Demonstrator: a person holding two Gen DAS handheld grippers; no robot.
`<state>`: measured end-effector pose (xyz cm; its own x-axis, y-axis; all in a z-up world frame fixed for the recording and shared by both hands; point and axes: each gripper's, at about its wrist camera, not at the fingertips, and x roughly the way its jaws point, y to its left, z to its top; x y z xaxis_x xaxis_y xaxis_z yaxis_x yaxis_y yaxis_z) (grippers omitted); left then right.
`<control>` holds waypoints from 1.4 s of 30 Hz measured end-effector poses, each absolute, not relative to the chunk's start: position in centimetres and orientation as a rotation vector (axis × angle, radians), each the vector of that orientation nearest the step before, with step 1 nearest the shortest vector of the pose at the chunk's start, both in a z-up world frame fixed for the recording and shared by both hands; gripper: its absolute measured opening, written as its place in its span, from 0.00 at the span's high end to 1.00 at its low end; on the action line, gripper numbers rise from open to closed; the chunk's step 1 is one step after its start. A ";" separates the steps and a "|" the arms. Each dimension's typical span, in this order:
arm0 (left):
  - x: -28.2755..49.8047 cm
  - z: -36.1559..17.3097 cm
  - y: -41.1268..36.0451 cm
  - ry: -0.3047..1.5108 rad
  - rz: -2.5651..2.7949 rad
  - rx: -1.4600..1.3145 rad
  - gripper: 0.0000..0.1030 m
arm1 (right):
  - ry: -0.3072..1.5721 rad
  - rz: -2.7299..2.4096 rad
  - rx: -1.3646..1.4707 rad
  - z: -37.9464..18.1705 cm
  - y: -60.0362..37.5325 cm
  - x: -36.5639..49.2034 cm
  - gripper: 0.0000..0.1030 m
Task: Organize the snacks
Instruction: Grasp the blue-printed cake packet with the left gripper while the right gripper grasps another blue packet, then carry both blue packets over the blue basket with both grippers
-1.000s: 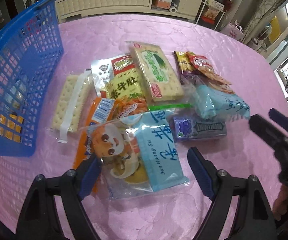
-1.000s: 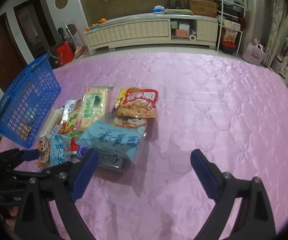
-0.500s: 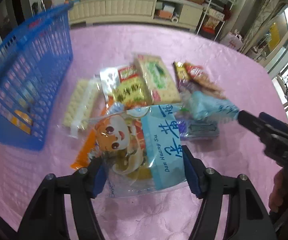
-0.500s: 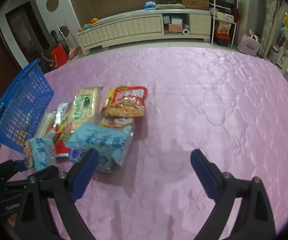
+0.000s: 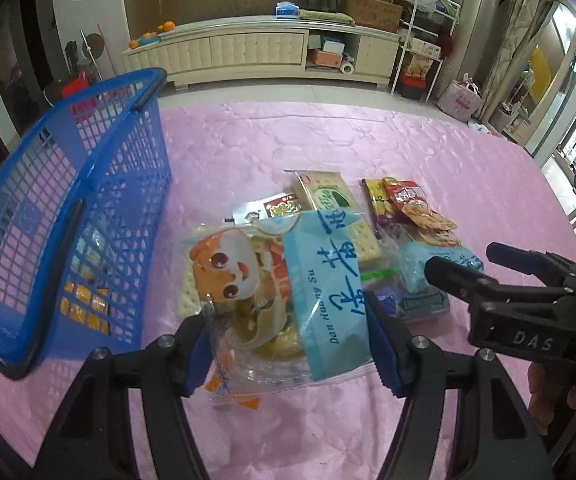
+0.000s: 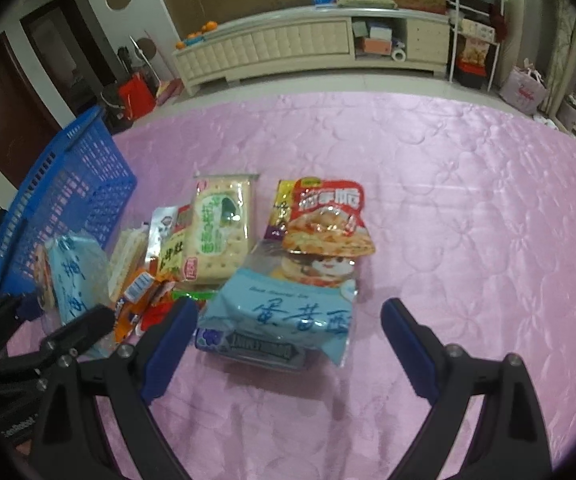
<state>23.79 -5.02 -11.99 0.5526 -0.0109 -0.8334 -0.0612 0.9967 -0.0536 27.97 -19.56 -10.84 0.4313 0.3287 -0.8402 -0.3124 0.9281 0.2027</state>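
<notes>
while left tongs (image 5: 289, 344) grip it, packet (image 5: 288, 292) reads "dan huang su".

The pink cloth (image 6: 467, 208) lay bare to the right of the snack pile (image 6: 248, 248). The blue basket (image 5: 72, 216) walled off the pile's left side, tilted, close beside it.

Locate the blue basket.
Left wrist view: the blue basket sits on the pink cloth at the left, beside the snack pile.
</notes>
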 end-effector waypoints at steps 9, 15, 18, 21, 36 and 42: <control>24.2 -13.1 -5.0 1.006 -0.001 -0.073 0.38 | 1.119 0.393 0.034 -12.9 -18.0 30.0 0.08; 24.7 -13.6 -4.8 1.010 -0.012 -0.086 0.38 | 1.104 0.358 -0.021 -13.4 -17.2 30.2 0.14; 24.7 -13.7 -4.6 1.014 -0.010 -0.088 0.38 | 1.086 0.360 -0.019 -13.1 -17.3 30.0 0.24; 24.6 -13.8 -4.5 1.021 -0.006 -0.101 0.38 | 1.097 0.370 -0.013 -13.0 -17.4 29.7 0.28; 19.6 -8.5 -5.4 0.921 -0.067 -0.055 0.38 | 0.830 0.412 -0.069 -4.8 -18.3 21.1 0.30; 16.7 -4.9 -4.0 0.851 -0.089 -0.073 0.38 | 0.797 0.407 -0.031 -1.4 -18.4 18.3 0.30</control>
<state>16.73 -3.98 -4.91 0.6561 -0.1080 -0.7469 0.0493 0.9937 -0.1004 18.32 -18.35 -1.38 0.6255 0.3435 -0.7006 -0.3668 0.9219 0.1245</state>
